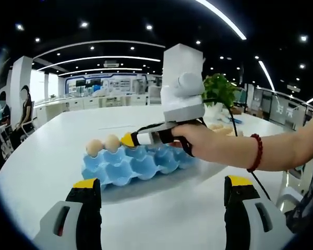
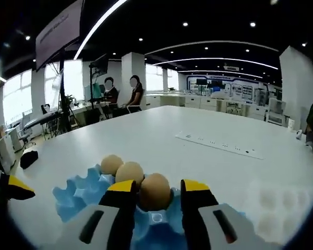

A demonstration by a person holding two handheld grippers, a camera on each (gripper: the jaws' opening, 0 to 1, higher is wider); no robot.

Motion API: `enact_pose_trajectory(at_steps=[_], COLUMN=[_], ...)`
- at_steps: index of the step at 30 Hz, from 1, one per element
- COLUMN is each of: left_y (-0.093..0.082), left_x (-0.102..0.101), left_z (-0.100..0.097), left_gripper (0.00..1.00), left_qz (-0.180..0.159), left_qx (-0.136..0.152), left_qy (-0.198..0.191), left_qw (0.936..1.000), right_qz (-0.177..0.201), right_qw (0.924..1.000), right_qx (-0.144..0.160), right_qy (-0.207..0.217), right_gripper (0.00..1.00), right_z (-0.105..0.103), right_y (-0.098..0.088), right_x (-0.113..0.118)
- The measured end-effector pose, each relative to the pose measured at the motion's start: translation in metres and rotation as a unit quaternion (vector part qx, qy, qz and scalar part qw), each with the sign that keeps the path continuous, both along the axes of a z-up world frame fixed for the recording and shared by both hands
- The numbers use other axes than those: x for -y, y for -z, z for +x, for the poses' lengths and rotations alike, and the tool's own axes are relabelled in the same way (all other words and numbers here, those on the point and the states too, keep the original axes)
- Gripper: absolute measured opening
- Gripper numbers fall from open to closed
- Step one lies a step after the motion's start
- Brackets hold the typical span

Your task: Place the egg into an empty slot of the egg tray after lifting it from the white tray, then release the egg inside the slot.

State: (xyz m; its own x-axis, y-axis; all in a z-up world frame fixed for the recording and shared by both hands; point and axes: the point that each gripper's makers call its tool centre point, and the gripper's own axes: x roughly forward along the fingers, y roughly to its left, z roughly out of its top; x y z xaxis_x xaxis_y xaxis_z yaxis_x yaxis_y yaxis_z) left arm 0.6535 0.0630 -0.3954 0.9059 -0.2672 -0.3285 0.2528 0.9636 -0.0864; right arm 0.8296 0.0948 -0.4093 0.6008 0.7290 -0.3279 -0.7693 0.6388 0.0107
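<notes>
A blue egg tray [image 1: 141,165] lies on the white table, with two brown eggs [image 1: 103,144] at its left end. A person's hand holds my right gripper [image 1: 129,139] low over the tray beside them. In the right gripper view three eggs sit in a row in the blue tray [image 2: 73,200]. The nearest egg [image 2: 155,191] rests in a slot between my right gripper's [image 2: 157,194] jaws, with a thin gap on each side. My left gripper [image 1: 161,200] hangs wide open in front of the tray, holding nothing. A white moulded tray [image 2: 279,208] lies to the right.
A white power strip [image 2: 219,143] lies further out on the big round table [image 2: 161,130]. A potted plant [image 1: 219,89] stands behind the hand. Two people sit at desks beyond the table's far edge [image 2: 122,94]. My left gripper's yellow tip [image 2: 16,190] pokes in from the left.
</notes>
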Motion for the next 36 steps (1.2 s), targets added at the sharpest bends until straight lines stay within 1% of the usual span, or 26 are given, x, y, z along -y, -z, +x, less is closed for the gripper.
enact_pose_trajectory(at_steps=[2, 3, 5, 7, 10, 14, 17, 21, 25, 29, 33, 36], left_y=[0.0, -0.001, -0.002, -0.004, -0.005, -0.006, -0.007, -0.009, -0.008, -0.006, -0.007, -0.006], left_x=[0.0, 0.001, 0.001, 0.001, 0.001, 0.002, 0.003, 0.005, 0.006, 0.007, 0.007, 0.007], left_z=[0.0, 0.0, 0.0, 0.0, -0.001, 0.0, 0.0, 0.0, 0.0, 0.001, 0.002, 0.003], left_gripper=[1.0, 1.0, 1.0, 1.0, 1.0, 1.0, 1.0, 1.0, 1.0, 1.0, 1.0, 1.0], left_qz=[-0.001, -0.002, -0.003, -0.007, -0.006, -0.008, -0.007, -0.012, -0.011, -0.01, -0.011, -0.008], left_qx=[0.0, 0.002, 0.004, 0.007, 0.008, 0.011, 0.012, 0.016, 0.017, 0.013, 0.016, 0.013], left_qy=[0.0, 0.0, 0.001, -0.001, -0.001, -0.004, -0.002, 0.001, 0.005, 0.007, 0.009, 0.008], left_qw=[1.0, 1.0, 1.0, 1.0, 1.0, 0.9999, 0.9999, 0.9998, 0.9998, 0.9998, 0.9998, 0.9998], right_qz=[0.0, 0.005, 0.005, 0.007, 0.008, -0.005, -0.006, -0.006, -0.009, -0.01, -0.011, -0.006], right_qw=[1.0, 1.0, 1.0, 1.0, 1.0, 1.0, 0.9999, 0.9998, 0.9997, 0.9993, 0.9991, 0.9989], right_qx=[0.002, 0.007, 0.006, 0.007, 0.006, 0.004, 0.007, 0.006, 0.0, -0.001, -0.002, -0.002], right_qy=[0.001, -0.001, -0.002, -0.001, 0.002, 0.007, 0.012, 0.017, 0.025, 0.036, 0.041, 0.046], right_gripper=[0.4, 0.41, 0.42, 0.45, 0.46, 0.51, 0.51, 0.51, 0.51, 0.51, 0.51, 0.51], right_z=[0.001, 0.001, 0.0, 0.001, -0.002, -0.003, 0.002, 0.003, 0.004, 0.011, 0.007, 0.011], right_y=[-0.003, -0.006, -0.008, -0.01, -0.015, -0.017, -0.019, -0.018, -0.014, -0.012, -0.012, -0.013], right_x=[0.0, 0.0, 0.0, 0.001, 0.005, 0.012, 0.015, 0.025, 0.036, 0.046, 0.057, 0.063])
